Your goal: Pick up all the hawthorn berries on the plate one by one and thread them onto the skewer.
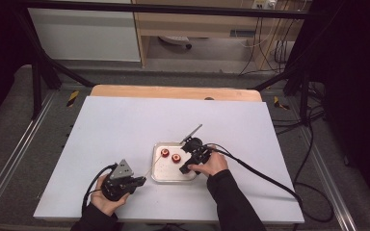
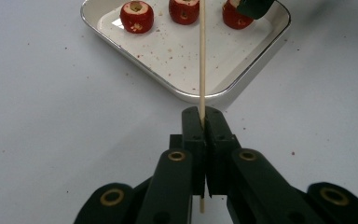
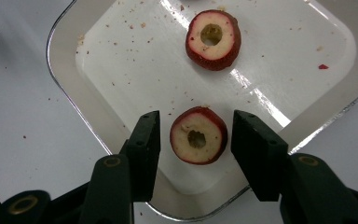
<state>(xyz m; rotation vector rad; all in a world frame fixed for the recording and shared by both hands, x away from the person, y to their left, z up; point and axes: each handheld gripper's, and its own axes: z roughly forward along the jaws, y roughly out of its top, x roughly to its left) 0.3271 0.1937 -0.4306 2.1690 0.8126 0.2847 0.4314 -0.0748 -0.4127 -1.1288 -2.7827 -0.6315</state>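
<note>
White covering lay over the desk (image 1: 125, 134), and a shallow metal tray (image 3: 65, 88) with rounded corners stood on it a little right of the middle, close to the person's side. On the tray lay red cored fruit pieces, each with a pale cut face and a hole in the centre, and small crumbs were scattered around them. The left gripper (image 2: 202, 122) rested low on the desk, left of the tray, with its fingers pressed fully together on a thin wooden skewer (image 2: 202, 51); the skewer pointed forward over the near rim of the tray, between the fruits. The right gripper (image 3: 196, 140) was lowered over the right part of the tray. Its fingers stood partly open, one on each side of the nearest fruit piece (image 3: 198, 136), with a small gap still visible on both sides, so they did not press on it. A second fruit piece (image 3: 213, 39) lay farther back on the tray.
</note>
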